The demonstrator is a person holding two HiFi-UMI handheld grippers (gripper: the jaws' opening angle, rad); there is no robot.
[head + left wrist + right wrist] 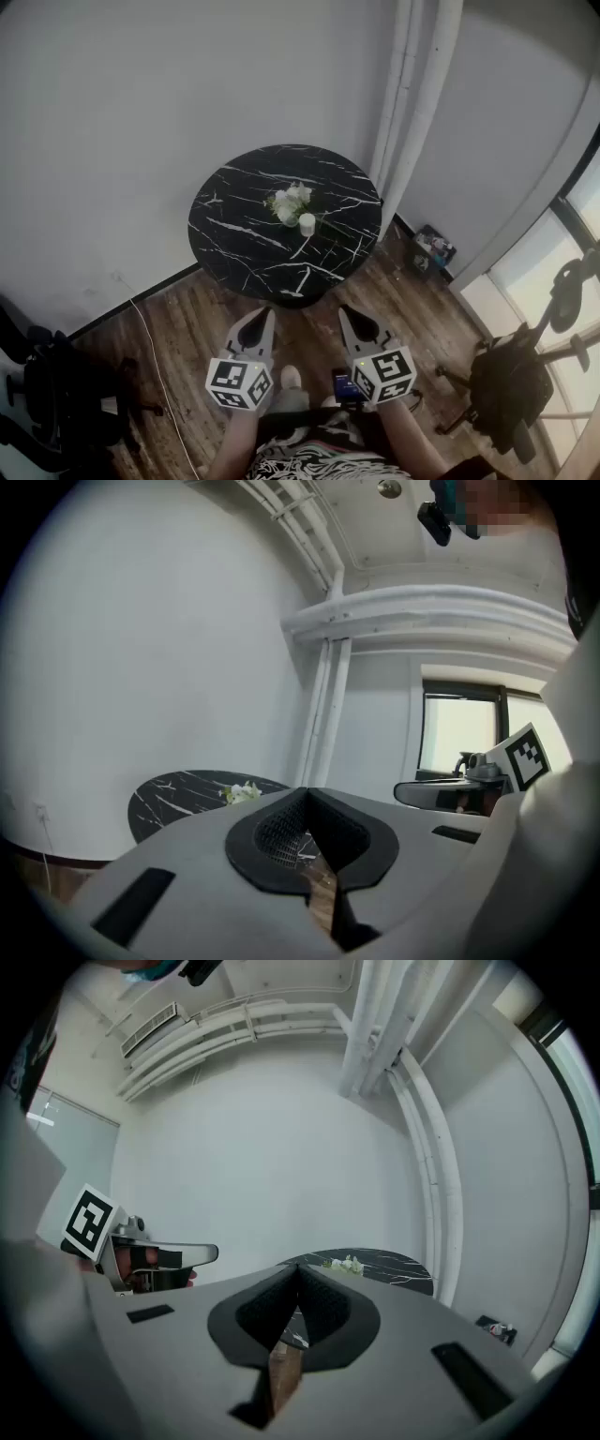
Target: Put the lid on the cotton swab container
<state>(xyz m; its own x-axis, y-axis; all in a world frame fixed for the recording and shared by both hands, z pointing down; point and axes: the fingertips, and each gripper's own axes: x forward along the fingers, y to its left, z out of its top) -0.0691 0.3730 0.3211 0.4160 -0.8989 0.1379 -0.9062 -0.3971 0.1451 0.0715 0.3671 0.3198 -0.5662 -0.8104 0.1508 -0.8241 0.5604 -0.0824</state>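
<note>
Head view: a steep look down into a room corner, with a person's forearms low in the frame.
Wall [141, 112]: plain white, with white pipes [412, 94] running up it to the right of the counter.
Floor [178, 347]: dark wood boards, with a thin white cable [159, 370] trailing across them at left.
Counter [234, 234]: round, black marble with white veins, standing in the corner against the wall.
Left gripper [266, 317]: held low in front of the person, pointing toward the counter and well short of it. The left gripper view shows its jaws closed tip to tip with nothing between them.
Right gripper [347, 314]: level with the left one and just beside it, also well apart from the counter. The right gripper view shows its jaws together and empty.
Flowers [289, 202]: a small white bunch lying near the counter's middle.
Container [307, 223]: a small white cylinder standing upright on the counter, just beside the flowers and far from both grippers. It is too small to tell whether a lid sits on it.
</note>
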